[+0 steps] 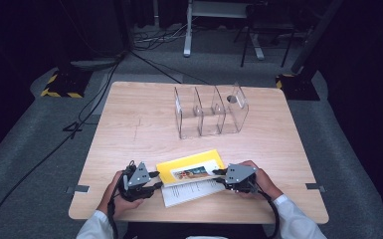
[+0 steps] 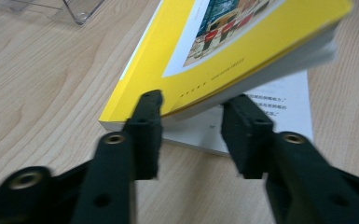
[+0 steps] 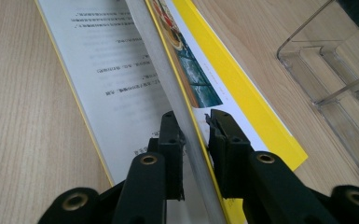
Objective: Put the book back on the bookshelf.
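1. One book (image 1: 191, 172) with a yellow cover lies on the one wooden table (image 1: 129, 129), at the six o'clock edge near the person.
2. The book is open: its front part is lifted and a printed white page (image 3: 116, 79) lies flat beneath.
3. Two grippers work it. The right gripper (image 3: 196, 135), at the book's three o'clock end, is clamped on the lifted stack of pages and cover.
4. The left gripper (image 2: 193, 126), at the book's nine o'clock end, has its jaws parted, one on either side of the lifted cover's edge, not pressing.
5. One clear plastic rack (image 1: 211, 109) with three compartments stands at twelve o'clock, well apart from the book.
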`<state>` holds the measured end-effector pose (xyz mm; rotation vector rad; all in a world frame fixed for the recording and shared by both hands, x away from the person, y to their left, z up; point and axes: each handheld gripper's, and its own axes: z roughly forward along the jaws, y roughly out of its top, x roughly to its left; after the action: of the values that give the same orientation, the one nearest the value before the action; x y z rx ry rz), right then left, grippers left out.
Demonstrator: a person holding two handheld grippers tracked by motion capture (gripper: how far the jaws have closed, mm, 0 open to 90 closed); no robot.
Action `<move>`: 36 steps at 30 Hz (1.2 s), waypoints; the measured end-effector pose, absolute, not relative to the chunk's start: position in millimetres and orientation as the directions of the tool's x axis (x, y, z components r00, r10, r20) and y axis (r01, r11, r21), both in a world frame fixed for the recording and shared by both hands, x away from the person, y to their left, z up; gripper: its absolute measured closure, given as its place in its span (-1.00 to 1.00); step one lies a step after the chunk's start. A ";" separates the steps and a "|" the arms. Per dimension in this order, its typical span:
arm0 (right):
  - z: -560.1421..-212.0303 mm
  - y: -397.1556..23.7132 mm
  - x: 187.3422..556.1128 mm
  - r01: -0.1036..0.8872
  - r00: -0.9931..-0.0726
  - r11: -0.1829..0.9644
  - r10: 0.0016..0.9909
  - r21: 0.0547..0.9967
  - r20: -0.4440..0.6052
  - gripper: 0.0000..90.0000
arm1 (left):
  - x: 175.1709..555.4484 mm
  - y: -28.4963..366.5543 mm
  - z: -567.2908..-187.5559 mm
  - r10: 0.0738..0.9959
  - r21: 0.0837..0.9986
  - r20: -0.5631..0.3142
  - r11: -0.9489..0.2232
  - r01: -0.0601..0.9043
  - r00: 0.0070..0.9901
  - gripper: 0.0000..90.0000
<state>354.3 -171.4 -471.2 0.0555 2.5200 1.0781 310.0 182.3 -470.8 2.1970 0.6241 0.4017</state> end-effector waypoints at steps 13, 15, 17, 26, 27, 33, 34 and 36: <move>-466.3 -157.9 349.3 -0.050 -0.930 0.714 0.222 0.698 -0.294 0.69 | 293.3 126.5 -456.3 0.560 0.758 0.169 -0.600 0.257 0.811 -0.07; -466.3 -156.4 348.9 -0.048 -0.930 0.714 0.222 0.699 -0.292 0.69 | 297.8 123.1 -459.1 0.591 0.744 0.176 -0.604 0.287 0.787 0.01; -466.3 -155.7 348.9 -0.043 -0.932 0.711 0.225 0.702 -0.284 0.68 | 300.0 123.3 -461.1 0.587 0.740 0.173 -0.607 0.290 0.791 0.23; -469.8 -161.0 354.7 -0.015 -0.932 0.664 0.261 0.748 -0.250 0.31 | 302.0 130.1 -468.2 0.543 0.707 0.202 -0.657 0.262 0.815 0.54; -472.6 -163.5 355.8 -0.035 -0.922 0.674 0.263 0.738 -0.283 0.30 | 301.7 130.9 -468.9 0.539 0.704 0.203 -0.661 0.261 0.817 0.54; -484.3 -184.7 369.1 -0.049 -0.927 0.642 0.256 0.765 -0.274 0.36 | 302.3 134.1 -469.7 0.528 0.710 0.198 -0.658 0.251 0.826 0.56; -485.1 -186.2 370.6 -0.068 -0.927 0.640 0.244 0.765 -0.286 0.38 | 302.4 134.5 -469.7 0.530 0.713 0.195 -0.654 0.252 0.825 0.56; -485.3 -188.4 372.2 -0.066 -0.929 0.630 0.244 0.773 -0.278 0.40 | 303.0 136.4 -469.1 0.525 0.714 0.193 -0.655 0.248 0.829 0.57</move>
<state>372.2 -188.4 -485.3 0.1416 2.4975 1.2055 303.0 136.4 -469.1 2.2962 0.5624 0.5058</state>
